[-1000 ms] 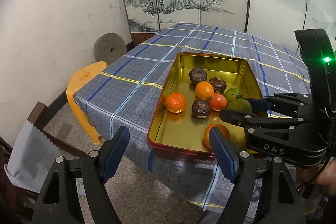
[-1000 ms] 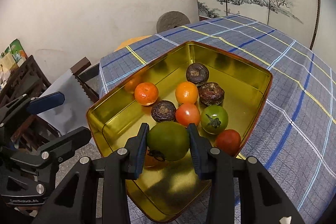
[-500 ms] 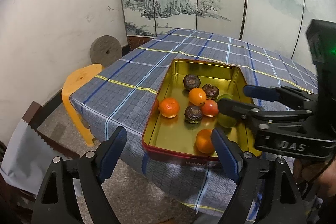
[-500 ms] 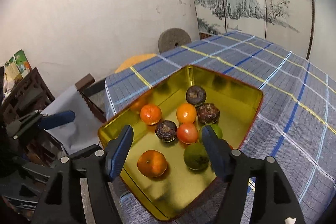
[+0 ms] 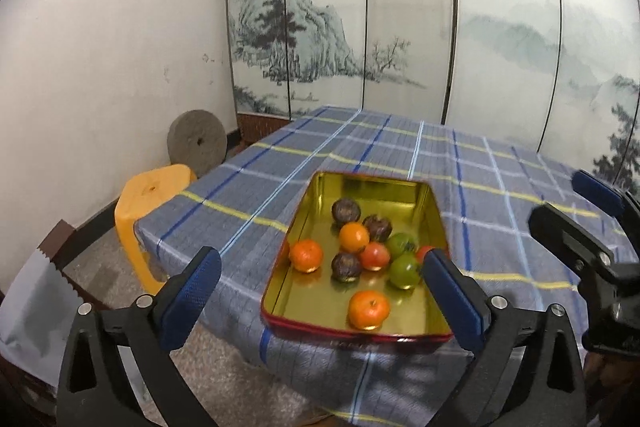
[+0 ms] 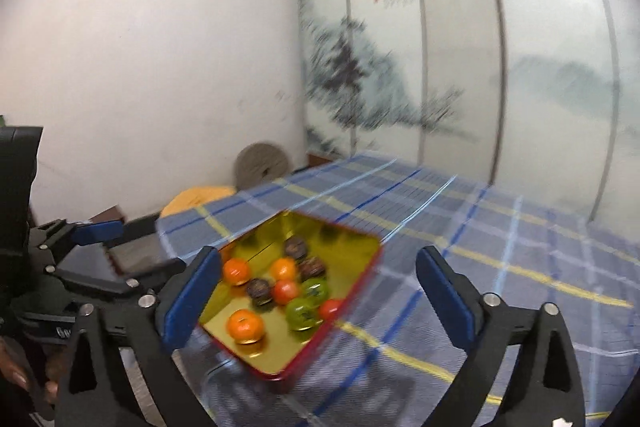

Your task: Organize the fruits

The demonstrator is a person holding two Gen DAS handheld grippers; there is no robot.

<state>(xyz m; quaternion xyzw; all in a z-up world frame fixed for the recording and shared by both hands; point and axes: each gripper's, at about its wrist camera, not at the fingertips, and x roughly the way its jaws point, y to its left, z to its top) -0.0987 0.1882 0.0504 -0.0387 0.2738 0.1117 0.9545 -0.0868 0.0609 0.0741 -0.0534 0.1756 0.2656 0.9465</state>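
Both the left gripper [image 5: 320, 291] and the right gripper [image 6: 318, 291] hang released and empty, near of the tin [image 5: 304, 223] on the checked tablecloth [image 5: 248, 183]. All fruits [image 5: 354, 237] lie inside it. I judge the sorting finished; retreat level, clear of the rim.

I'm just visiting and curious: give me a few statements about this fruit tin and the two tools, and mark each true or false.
1. All the fruit lies inside the gold tin. True.
2. The right tool grips a green fruit. False: it is open and empty; both green fruits lie in the tin.
3. The left tool is open. True.
4. The tin sits on bare wood. False: it rests on a blue checked tablecloth.
5. Three orange fruits are in the tin. True.
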